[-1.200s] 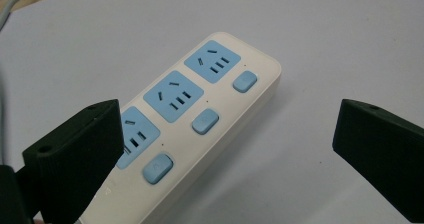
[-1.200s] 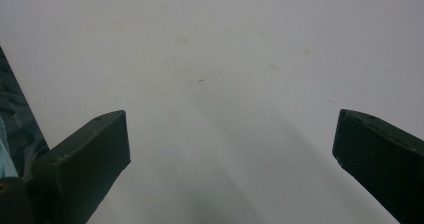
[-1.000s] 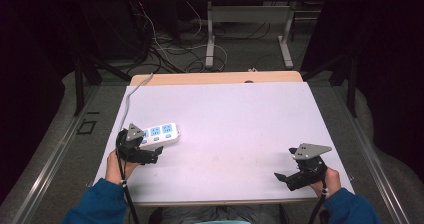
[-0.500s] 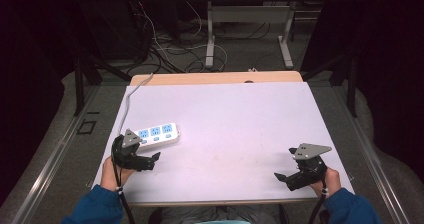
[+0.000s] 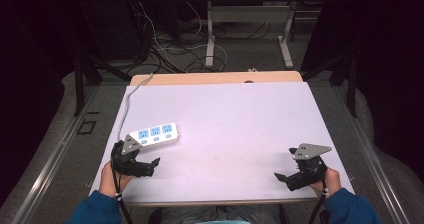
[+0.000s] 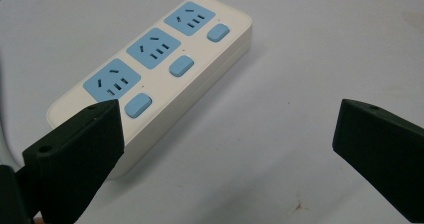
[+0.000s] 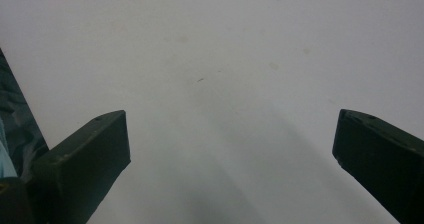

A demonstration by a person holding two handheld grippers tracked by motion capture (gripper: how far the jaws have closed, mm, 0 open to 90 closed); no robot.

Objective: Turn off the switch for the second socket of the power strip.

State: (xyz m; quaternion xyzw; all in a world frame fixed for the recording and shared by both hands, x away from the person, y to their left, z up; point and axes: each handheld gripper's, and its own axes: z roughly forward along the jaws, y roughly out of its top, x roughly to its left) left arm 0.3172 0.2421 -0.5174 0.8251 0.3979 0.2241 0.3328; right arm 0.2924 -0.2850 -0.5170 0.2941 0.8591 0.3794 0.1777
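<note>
- High view: a white power strip (image 5: 154, 134) with three blue sockets lay on the left part of the pale table (image 5: 235, 129), its grey cord (image 5: 128, 104) running off toward the far left corner. The left gripper (image 5: 145, 165) sat just beside the strip's near-left end — on the person's side of it — held in the left hand (image 5: 111, 178). The right gripper (image 5: 286, 177) rested well apart, near the table's right front corner.
- Left gripper view: the jaws stood wide apart, gripping nothing; the power strip (image 6: 150, 74) lay beyond the left jaw, angled away, not between the jaws.
- Right gripper view: the jaws were spread wide over bare table (image 7: 225, 59) — empty.
</note>
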